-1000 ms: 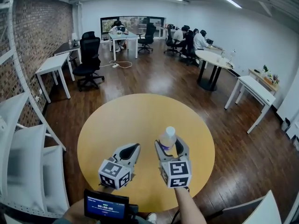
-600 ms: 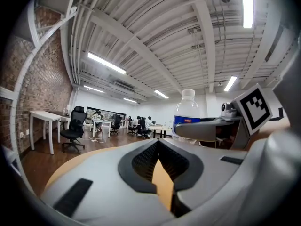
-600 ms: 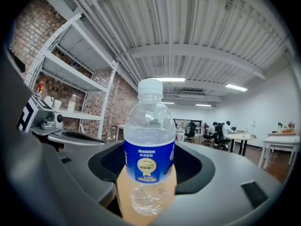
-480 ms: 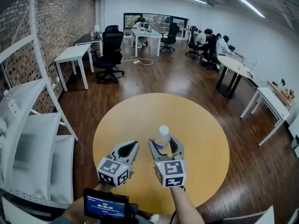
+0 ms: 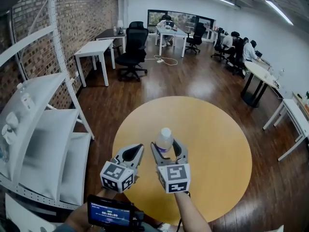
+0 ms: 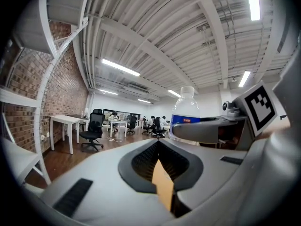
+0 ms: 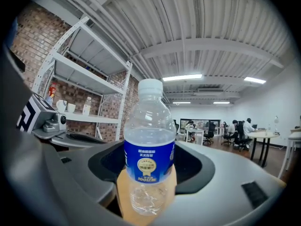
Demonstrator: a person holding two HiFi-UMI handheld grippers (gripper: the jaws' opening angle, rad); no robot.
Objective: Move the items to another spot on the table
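A clear water bottle (image 5: pixel 164 139) with a white cap and blue label stands upright between the fingers of my right gripper (image 5: pixel 165 146), which is shut on it just above the round yellow table (image 5: pixel 212 144). In the right gripper view the bottle (image 7: pixel 149 140) fills the gap between the jaws. My left gripper (image 5: pixel 138 149) is close beside it on the left, shut with nothing held; its jaws meet at the tip (image 6: pixel 157 141). The left gripper view shows the bottle (image 6: pixel 186 111) and the right gripper (image 6: pixel 211 131) to its right.
A white shelf rack (image 5: pixel 43 144) stands close to the table's left. Beyond are white desks (image 5: pixel 94 50), a black office chair (image 5: pixel 133 52) and people seated at far tables. A small screen (image 5: pixel 110 211) sits at the bottom edge. The table's right half is bare.
Both grippers have moved left across the table together, the bottle still held in the right one. The shelf rack now fills more of the left side.
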